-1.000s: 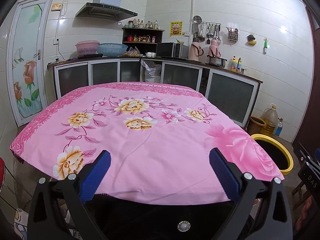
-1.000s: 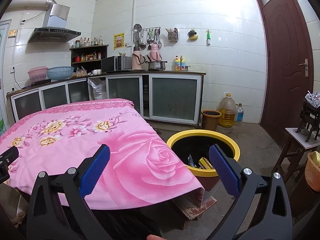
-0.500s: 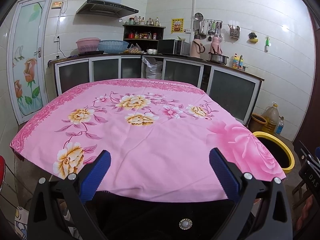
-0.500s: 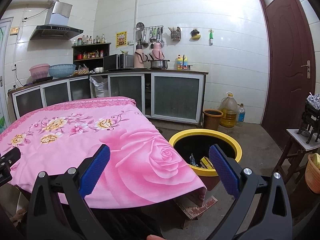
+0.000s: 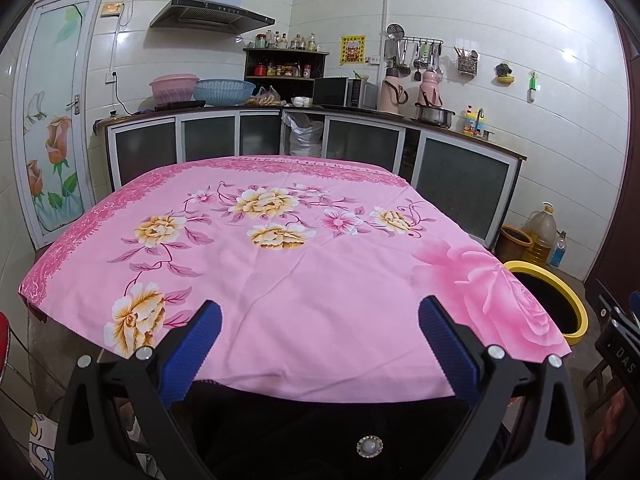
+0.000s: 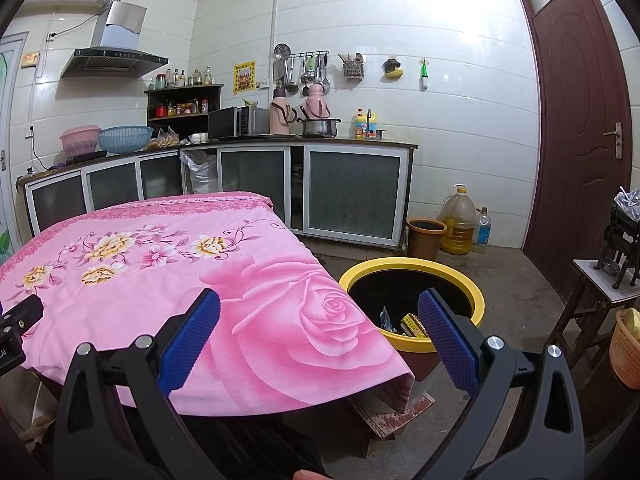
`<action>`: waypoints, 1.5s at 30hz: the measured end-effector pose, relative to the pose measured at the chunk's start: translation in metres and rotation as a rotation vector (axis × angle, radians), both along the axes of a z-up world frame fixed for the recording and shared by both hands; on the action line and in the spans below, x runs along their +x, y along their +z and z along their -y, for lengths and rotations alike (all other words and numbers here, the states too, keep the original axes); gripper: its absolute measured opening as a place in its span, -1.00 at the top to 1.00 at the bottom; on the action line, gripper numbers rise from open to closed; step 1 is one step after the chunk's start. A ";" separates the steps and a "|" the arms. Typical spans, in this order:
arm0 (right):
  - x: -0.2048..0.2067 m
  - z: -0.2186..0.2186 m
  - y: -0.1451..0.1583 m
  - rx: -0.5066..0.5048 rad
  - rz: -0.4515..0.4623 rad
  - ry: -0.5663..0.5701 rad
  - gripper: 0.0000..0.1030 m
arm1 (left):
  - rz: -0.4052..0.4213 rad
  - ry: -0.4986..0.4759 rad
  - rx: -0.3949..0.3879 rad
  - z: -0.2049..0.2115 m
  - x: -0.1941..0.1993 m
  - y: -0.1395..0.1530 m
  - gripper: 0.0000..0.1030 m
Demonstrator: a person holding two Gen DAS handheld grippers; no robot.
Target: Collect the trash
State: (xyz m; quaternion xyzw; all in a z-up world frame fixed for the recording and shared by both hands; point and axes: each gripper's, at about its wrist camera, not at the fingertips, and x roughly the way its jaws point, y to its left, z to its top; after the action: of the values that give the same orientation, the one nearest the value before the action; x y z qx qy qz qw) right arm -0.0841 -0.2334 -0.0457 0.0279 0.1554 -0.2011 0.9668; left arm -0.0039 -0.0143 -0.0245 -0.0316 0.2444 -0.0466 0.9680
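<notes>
A table under a pink flowered cloth point(image 5: 304, 272) fills the left wrist view, with nothing lying on it. A yellow-rimmed black bin point(image 6: 412, 268) stands on the floor at the table's right corner and holds a yellow packet point(image 6: 414, 325) and other wrappers; it also shows in the left wrist view point(image 5: 576, 312). My left gripper point(image 5: 320, 340) is open and empty over the table's near edge. My right gripper point(image 6: 320, 340) is open and empty, above the table's right corner beside the bin.
Kitchen counters with glass-fronted cabinets point(image 5: 360, 140) line the far walls. A brown pot point(image 6: 426, 236), an oil jug point(image 6: 460, 224) and a bottle stand by the wall. A brown door point(image 6: 576, 120), a small wooden stool point(image 6: 600, 292) and an orange basket point(image 6: 626, 356) are at right.
Both grippers have drawn back and risen slightly, so the table and bin sit lower and farther in view. Both stay open and empty.
</notes>
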 end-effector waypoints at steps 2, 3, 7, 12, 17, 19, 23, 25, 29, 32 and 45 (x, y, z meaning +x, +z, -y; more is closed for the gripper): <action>0.000 0.000 0.000 0.000 0.000 0.000 -0.85 | 0.000 -0.001 0.000 0.000 0.000 0.000 -0.85; 0.000 0.000 0.000 0.000 0.000 0.000 -0.85 | 0.001 0.000 0.000 0.000 0.000 0.000 -0.85; 0.000 0.000 -0.001 0.001 -0.002 0.000 -0.85 | 0.000 -0.003 0.000 0.000 0.000 0.000 -0.85; 0.000 0.000 0.000 0.000 -0.002 0.000 -0.85 | -0.001 -0.003 -0.002 0.000 0.000 0.000 -0.85; 0.000 0.001 0.000 0.002 -0.003 0.001 -0.85 | -0.007 -0.005 -0.002 0.000 0.002 -0.001 -0.85; 0.000 0.001 0.000 0.001 -0.003 0.000 -0.85 | -0.009 -0.007 -0.004 0.000 0.002 -0.001 -0.85; 0.001 0.001 -0.001 0.002 -0.005 0.000 -0.85 | -0.013 -0.009 -0.005 0.000 0.003 -0.001 -0.85; 0.001 0.001 -0.002 0.002 -0.005 0.000 -0.85 | -0.015 -0.010 -0.004 0.001 0.003 -0.001 -0.85; 0.000 0.001 -0.002 0.002 -0.005 0.000 -0.85 | -0.017 -0.014 -0.006 0.000 0.004 -0.002 -0.85; 0.000 0.002 -0.002 0.003 -0.006 0.000 -0.85 | -0.017 -0.015 -0.007 0.001 0.003 -0.002 -0.85; 0.001 0.002 -0.003 0.005 -0.008 0.000 -0.85 | -0.010 -0.028 -0.001 0.001 0.002 -0.002 -0.85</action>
State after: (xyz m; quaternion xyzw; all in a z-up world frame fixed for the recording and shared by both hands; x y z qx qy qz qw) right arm -0.0835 -0.2349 -0.0488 0.0295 0.1600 -0.2006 0.9661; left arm -0.0014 -0.0150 -0.0264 -0.0290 0.2494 -0.0601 0.9661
